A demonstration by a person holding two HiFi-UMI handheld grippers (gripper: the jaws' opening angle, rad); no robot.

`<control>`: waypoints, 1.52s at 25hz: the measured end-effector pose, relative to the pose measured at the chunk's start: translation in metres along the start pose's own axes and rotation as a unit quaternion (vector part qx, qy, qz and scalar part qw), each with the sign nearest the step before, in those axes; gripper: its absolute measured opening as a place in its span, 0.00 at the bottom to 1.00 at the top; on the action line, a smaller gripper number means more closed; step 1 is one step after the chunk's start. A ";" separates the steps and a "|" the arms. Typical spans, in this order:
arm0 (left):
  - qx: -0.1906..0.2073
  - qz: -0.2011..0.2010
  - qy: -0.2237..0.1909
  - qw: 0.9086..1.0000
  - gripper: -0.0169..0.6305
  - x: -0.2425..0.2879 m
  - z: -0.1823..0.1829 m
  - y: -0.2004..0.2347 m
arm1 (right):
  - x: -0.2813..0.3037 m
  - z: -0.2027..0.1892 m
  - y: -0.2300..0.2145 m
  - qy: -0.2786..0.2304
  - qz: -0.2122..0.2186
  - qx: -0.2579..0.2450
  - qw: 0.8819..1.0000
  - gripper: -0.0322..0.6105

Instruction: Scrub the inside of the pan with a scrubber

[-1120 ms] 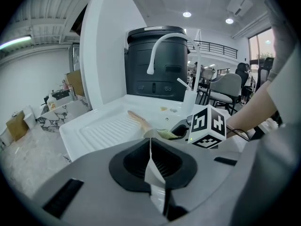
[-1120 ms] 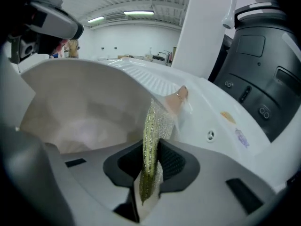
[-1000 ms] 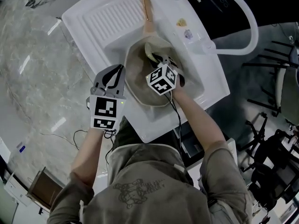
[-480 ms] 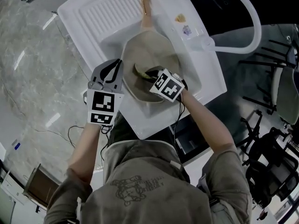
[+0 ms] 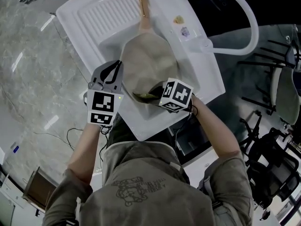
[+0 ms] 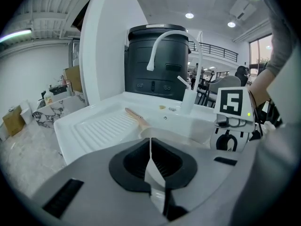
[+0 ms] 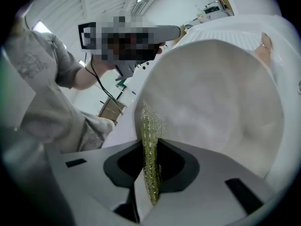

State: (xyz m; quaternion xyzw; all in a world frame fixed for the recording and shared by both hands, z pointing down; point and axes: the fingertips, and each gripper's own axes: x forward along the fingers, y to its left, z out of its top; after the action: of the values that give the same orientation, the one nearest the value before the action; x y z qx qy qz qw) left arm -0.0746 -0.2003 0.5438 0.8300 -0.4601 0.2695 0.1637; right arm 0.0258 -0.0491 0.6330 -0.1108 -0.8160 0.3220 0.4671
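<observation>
Head view: the pan (image 5: pixel 146 60) is seen in the basin of a white sink (image 5: pixel 94 18), which surrounds the pan on all sides. The pan's wooden handle (image 5: pixel 143 4) points away from the person. The left tongs (image 5: pixel 112 73) are placed at the pan's left rim. The right tongs (image 5: pixel 154 95) are placed at the pan's near rim, and the green scrubber (image 5: pixel 145 96) is carried just inside that rim. A white faucet (image 5: pixel 244 13) arcs to the right of the pan, and a marble tabletop (image 5: pixel 28 79) lies to the pan's left. Left gripper view: the jaws are clenched together on a thin pale edge, read as the pan's rim. The pan's bowl is seen just beyond the jaws, the handle farther off, and the marker cube of the right tongs to the right of the pan. Right gripper view: the jaws are closed on the scrubber, which is held on edge and sticks out past the jaw tips. The scrubber's outer end is laid against the pan's pale inner wall near the rim. The person's sleeve (image 7: pixel 37 79) is noted to the left of the pan.
</observation>
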 end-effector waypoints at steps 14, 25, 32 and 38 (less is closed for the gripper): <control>-0.015 0.003 -0.005 1.000 0.07 -0.012 0.004 -0.003 | -0.121 0.094 -0.102 -0.072 -0.426 -0.198 0.880 0.16; -0.025 0.011 -0.007 1.000 0.07 -0.016 -0.002 0.006 | -0.066 0.075 -0.175 0.144 -0.533 -0.406 0.728 0.17; -0.024 0.008 -0.006 1.000 0.07 -0.016 -0.003 0.007 | -0.044 0.040 -0.198 0.190 -0.501 -0.362 0.763 0.17; -0.020 0.003 -0.001 1.000 0.07 -0.014 -0.005 0.007 | -0.035 -0.009 -0.192 0.263 -0.420 -0.309 0.811 0.17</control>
State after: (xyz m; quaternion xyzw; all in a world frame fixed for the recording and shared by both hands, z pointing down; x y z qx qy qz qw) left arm -0.0880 -0.1917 0.5392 0.8253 -0.4682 0.2599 0.1794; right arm 0.0752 -0.2091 0.7329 0.0239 -0.6855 -0.2165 0.6948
